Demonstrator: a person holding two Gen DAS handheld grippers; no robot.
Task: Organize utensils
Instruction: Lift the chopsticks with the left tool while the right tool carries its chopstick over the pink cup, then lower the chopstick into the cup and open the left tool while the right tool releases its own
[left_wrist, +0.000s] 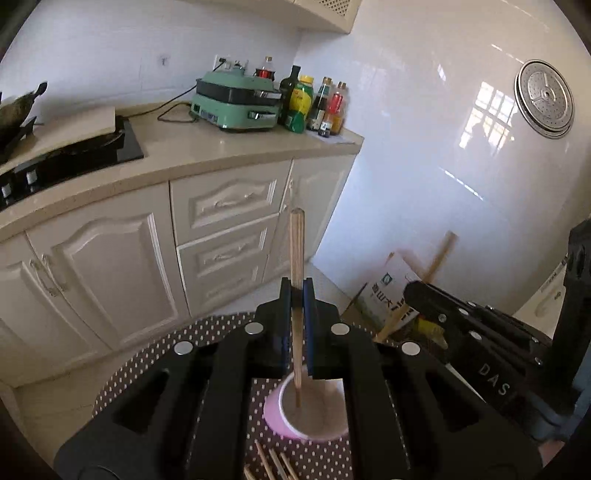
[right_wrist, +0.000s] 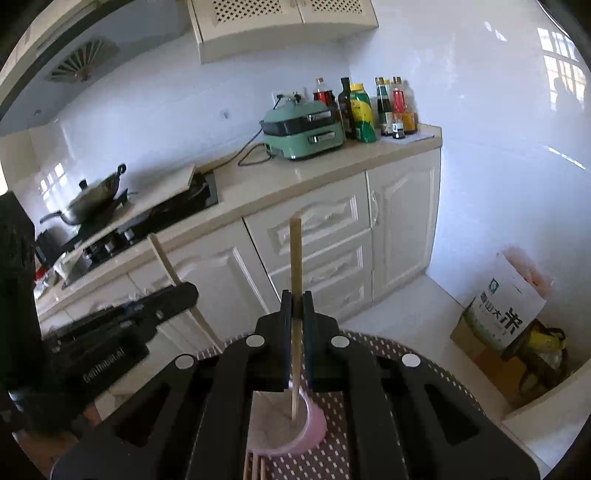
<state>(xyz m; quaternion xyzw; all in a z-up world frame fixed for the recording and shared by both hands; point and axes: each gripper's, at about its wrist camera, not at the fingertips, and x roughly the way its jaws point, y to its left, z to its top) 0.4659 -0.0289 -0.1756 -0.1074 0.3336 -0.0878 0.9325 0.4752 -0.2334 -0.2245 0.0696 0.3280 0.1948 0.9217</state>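
Note:
My left gripper (left_wrist: 296, 295) is shut on a wooden chopstick (left_wrist: 296, 251) held upright, its lower tip inside a pink cup (left_wrist: 314, 413) on the dotted table. My right gripper (right_wrist: 296, 306) is shut on another chopstick (right_wrist: 295, 258), also upright, its tip in the same pink cup (right_wrist: 291, 424). Each gripper shows in the other's view: the right one (left_wrist: 480, 332) at the right with its chopstick, the left one (right_wrist: 122, 325) at the left. Several loose chopsticks (left_wrist: 273, 463) lie on the table in front of the cup, also seen in the right wrist view (right_wrist: 255, 467).
The round table has a brown dotted cloth (left_wrist: 155, 369). Behind stand cream cabinets (left_wrist: 221, 229), a counter with a green cooker (left_wrist: 236, 103) and bottles (left_wrist: 314, 103), a stove with a wok (right_wrist: 92, 199). A rice bag (right_wrist: 509, 306) stands on a box on the floor.

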